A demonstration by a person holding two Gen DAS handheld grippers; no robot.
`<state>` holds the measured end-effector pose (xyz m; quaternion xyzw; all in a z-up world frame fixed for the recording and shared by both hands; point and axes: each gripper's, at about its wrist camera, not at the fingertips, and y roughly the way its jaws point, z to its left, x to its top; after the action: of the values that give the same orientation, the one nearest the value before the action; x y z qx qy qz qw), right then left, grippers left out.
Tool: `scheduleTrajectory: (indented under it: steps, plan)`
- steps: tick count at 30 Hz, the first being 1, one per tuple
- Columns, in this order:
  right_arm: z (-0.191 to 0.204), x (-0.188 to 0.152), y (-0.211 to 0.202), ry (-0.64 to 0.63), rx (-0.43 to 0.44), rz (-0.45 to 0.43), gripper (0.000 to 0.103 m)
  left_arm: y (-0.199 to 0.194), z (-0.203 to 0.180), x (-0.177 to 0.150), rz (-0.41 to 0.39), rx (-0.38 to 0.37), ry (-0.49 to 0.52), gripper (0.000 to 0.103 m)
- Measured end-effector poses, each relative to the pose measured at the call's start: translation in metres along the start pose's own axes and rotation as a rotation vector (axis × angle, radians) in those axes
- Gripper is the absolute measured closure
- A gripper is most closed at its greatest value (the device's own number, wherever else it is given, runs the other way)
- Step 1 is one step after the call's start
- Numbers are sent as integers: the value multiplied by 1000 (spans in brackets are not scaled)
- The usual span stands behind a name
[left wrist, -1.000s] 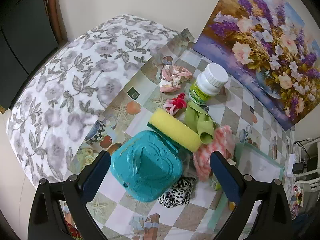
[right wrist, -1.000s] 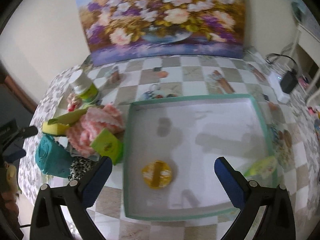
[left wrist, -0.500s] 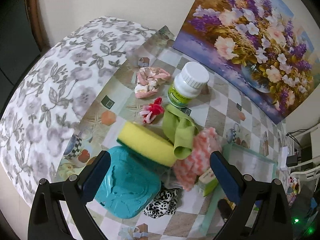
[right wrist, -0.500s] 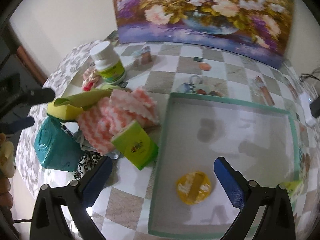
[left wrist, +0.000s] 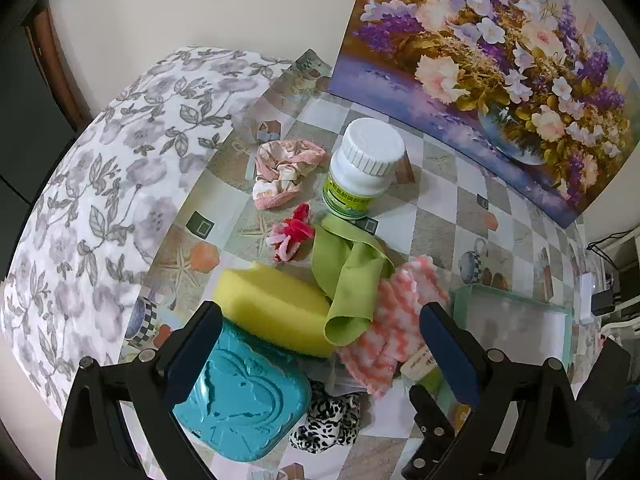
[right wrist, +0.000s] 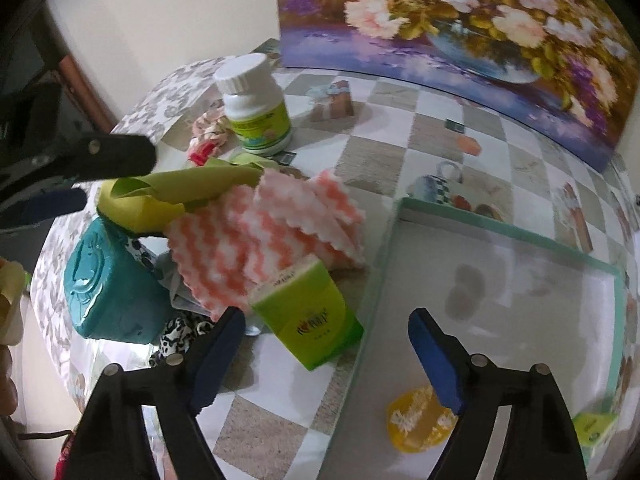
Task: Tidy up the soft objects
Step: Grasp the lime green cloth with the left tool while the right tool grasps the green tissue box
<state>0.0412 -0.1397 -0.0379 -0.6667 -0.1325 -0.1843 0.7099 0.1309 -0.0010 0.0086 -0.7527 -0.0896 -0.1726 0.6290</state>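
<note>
nothing really readable, red logo and tiny print seen on the green tissue pack (right wrist: 316,320) but too blurred, bottle label (left wrist: 352,196) text too small to be made out

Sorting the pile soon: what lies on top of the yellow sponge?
A folded green cloth drapes over the yellow sponge's right end. The sponge rests on the teal box; its underside is hidden.
</note>
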Motion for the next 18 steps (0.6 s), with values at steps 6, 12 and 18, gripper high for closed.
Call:
scheduleTrajectory:
  steps: [6,12,18]
  plan:
    - [9,4,10,-62,8,5,27,9,-6,0,19,23,23,4]
    - [13,4,20,-88,13,14,35,11,-15,4,7,58,67,8]
    - [12,6,25,-73,49,18,43,17,-23,5,-3,88,107,9]
